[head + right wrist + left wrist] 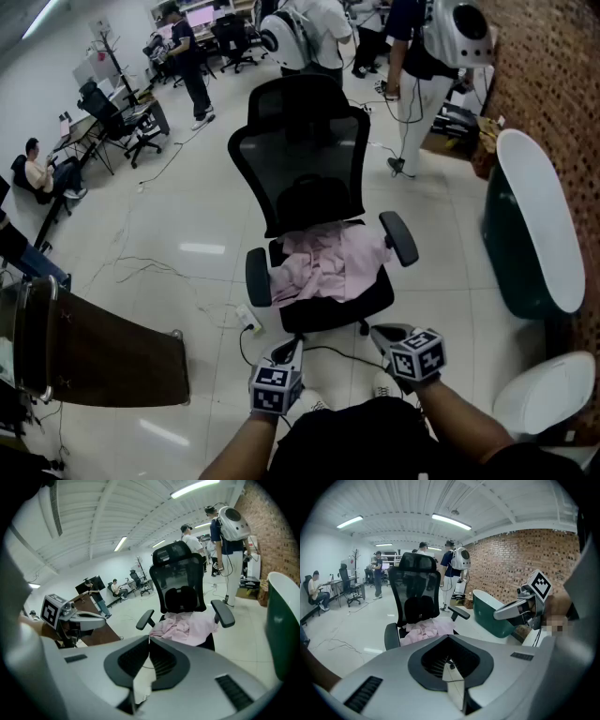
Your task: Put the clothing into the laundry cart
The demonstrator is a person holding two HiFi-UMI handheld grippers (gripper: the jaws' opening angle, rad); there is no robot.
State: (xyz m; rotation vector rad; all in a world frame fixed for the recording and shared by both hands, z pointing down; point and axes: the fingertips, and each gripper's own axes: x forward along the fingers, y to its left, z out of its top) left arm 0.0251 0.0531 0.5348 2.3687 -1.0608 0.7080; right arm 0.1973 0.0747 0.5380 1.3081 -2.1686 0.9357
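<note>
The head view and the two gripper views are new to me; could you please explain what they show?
A person holds a two-jaw tool in each hand: the left gripper and the right gripper. The head view comes from a camera on the person's head, looking down; the other two ride on the grippers and look along their jaws. Both pairs of jaws are shut and hold nothing. Ahead, pink clothing lies on the seat of a black office chair; a dark green cart stands to the right.

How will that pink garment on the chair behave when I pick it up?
The pink garment lies crumpled in folds, so it will probably hang limp from one pinch. It looks thin, likely light. Near the chair armrest, it might snag.
</note>
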